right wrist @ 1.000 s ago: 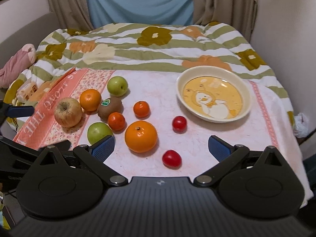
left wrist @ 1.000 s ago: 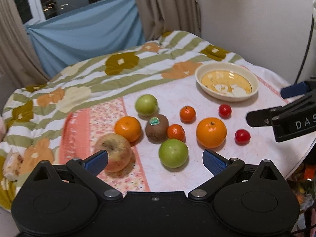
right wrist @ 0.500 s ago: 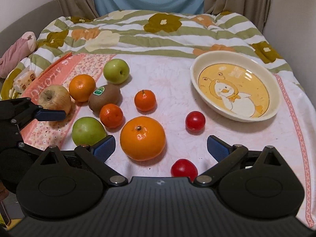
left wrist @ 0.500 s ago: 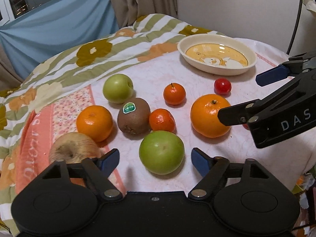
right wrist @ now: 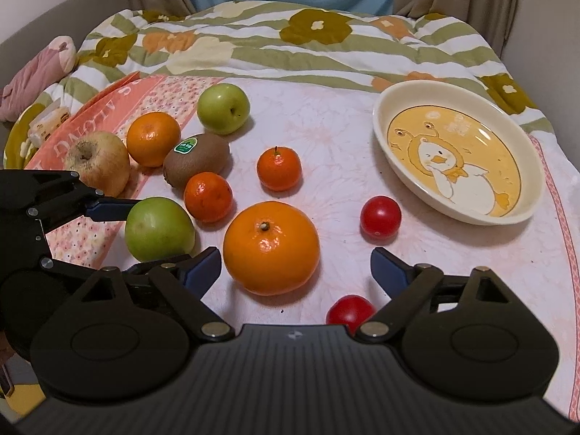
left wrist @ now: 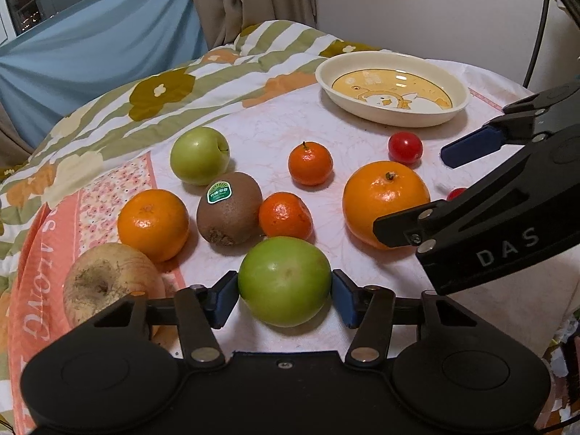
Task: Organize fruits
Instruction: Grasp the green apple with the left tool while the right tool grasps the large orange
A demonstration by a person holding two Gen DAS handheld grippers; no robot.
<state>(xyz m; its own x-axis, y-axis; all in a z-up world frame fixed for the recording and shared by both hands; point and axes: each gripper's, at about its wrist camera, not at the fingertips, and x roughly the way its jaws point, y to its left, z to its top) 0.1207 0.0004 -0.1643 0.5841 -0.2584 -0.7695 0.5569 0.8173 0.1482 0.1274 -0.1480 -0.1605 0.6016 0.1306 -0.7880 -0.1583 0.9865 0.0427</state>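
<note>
The near green apple [left wrist: 284, 281] sits between the blue pads [left wrist: 224, 299] of my left gripper [left wrist: 284, 295], whose jaws are closing, with both pads touching its sides. It rests on the pink cloth. My right gripper [right wrist: 295, 262] is open and hovers low over the cloth; the large orange [right wrist: 271, 248] lies just ahead between its fingers and a red tomato [right wrist: 349, 311] sits under its right finger. The cream duck plate [right wrist: 458, 156] stands empty at the right. Around lie a kiwi [left wrist: 229, 208], two small mandarins [left wrist: 286, 215], a medium orange [left wrist: 153, 224], a second green apple [left wrist: 199, 154] and a brownish apple [left wrist: 108, 282].
A second red tomato [right wrist: 380, 217] lies between the large orange and the plate. A striped flowered quilt [right wrist: 290, 43] covers the far side. The table edge drops off at the right, close to the wall [left wrist: 435, 7]. A pink soft thing [right wrist: 40, 72] lies far left.
Both grippers have come down and forward toward the fruit. The left jaws have narrowed from wide open onto the near green apple. The right jaws have stayed open.
</note>
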